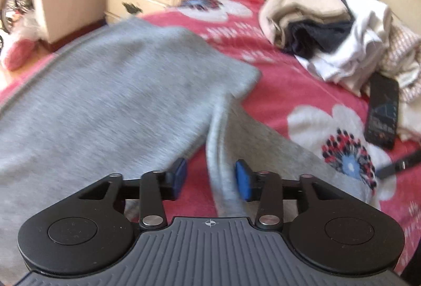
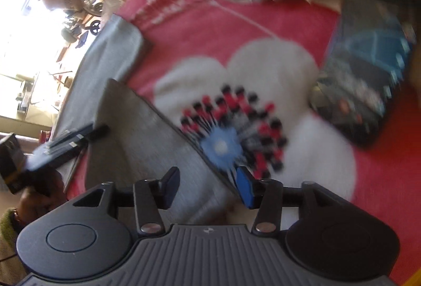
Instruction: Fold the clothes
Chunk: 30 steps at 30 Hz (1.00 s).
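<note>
Two views. Left wrist: left claw (image 1: 210,179) open, empty, over sleeve of grey knit garment (image 1: 110,91) spread on red floral bed cover (image 1: 294,91); pile of unfolded clothes (image 1: 329,30) beyond. Right wrist: right claw (image 2: 208,187) open, astride sleeve edge; black phone (image 2: 368,86) nearby.

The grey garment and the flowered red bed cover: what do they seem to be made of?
The grey garment looks like heathered cotton jersey or sweatshirt knit: matte, finely flecked, with a stitched seam along its edge. The bed cover looks like soft plush fleece, judging by its fuzzy printed flowers, though motion blur leaves that open.
</note>
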Available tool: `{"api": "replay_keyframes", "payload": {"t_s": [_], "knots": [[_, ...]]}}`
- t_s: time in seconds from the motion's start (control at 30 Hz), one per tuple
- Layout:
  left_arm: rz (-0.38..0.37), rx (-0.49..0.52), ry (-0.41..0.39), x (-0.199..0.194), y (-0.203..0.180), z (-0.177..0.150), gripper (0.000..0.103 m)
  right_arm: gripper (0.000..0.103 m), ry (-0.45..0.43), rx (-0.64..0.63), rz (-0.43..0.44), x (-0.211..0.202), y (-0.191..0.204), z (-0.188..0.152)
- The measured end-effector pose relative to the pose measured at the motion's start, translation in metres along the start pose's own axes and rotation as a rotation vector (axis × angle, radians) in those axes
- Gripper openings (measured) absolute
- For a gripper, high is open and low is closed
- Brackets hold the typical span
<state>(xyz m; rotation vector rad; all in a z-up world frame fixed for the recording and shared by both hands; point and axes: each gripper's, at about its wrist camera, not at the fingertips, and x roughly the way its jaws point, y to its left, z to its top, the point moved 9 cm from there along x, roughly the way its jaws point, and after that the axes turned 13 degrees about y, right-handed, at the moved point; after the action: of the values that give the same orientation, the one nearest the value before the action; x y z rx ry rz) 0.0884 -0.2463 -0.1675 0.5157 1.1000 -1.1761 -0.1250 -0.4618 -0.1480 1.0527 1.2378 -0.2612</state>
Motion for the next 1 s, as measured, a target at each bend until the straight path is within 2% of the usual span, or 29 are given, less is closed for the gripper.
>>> {"api": "replay_keyframes", "payload": {"t_s": [0.07,0.17,0.23,0.3,0.43,0.5,0.6,0.67,0.7,0.77,0.83,0.9,1.0], "knots": [[0.011,-0.014,-0.030,-0.011,0.004,0.004,0.050,0.061,-0.001,0.004,-0.004,0.004,-0.005,-0.008],[0.008,-0.008,-0.070,-0.027,0.001,0.008,0.050,0.061,-0.018,-0.022,-0.020,0.010,-0.007,-0.012],[-0.009,0.010,-0.086,-0.035,-0.006,0.009,0.050,0.061,-0.022,-0.017,0.003,0.013,-0.009,-0.011],[-0.040,0.041,-0.088,-0.039,-0.017,0.007,0.050,0.060,-0.013,-0.009,0.025,0.017,-0.009,-0.012],[-0.080,0.140,-0.068,-0.036,-0.045,-0.001,0.050,0.059,-0.021,-0.044,0.000,0.022,-0.006,-0.013],[-0.111,0.152,-0.050,-0.033,-0.053,-0.006,0.050,0.057,-0.027,-0.058,-0.011,0.023,-0.005,-0.014],[-0.157,0.170,-0.022,-0.029,-0.064,-0.014,0.050,0.045,-0.036,-0.082,-0.035,0.023,-0.005,-0.015],[-0.188,0.182,-0.004,-0.027,-0.072,-0.019,0.050,0.027,-0.043,-0.103,-0.045,0.023,-0.003,-0.016],[-0.203,0.188,0.005,-0.025,-0.076,-0.022,0.050,0.026,-0.047,-0.114,-0.048,0.023,-0.002,-0.016],[-0.234,0.200,0.024,-0.023,-0.084,-0.027,0.050,0.018,-0.061,-0.131,-0.047,0.021,0.001,-0.016],[-0.265,0.212,0.042,-0.021,-0.091,-0.033,0.050,0.015,-0.076,-0.148,-0.038,0.018,0.005,-0.016],[-0.296,0.224,0.060,-0.018,-0.099,-0.038,0.050,0.013,-0.084,-0.151,0.009,0.012,0.015,-0.015],[-0.343,0.241,0.088,-0.015,-0.110,-0.046,0.051,0.013,-0.079,-0.139,0.147,0.004,0.039,-0.006]]}}
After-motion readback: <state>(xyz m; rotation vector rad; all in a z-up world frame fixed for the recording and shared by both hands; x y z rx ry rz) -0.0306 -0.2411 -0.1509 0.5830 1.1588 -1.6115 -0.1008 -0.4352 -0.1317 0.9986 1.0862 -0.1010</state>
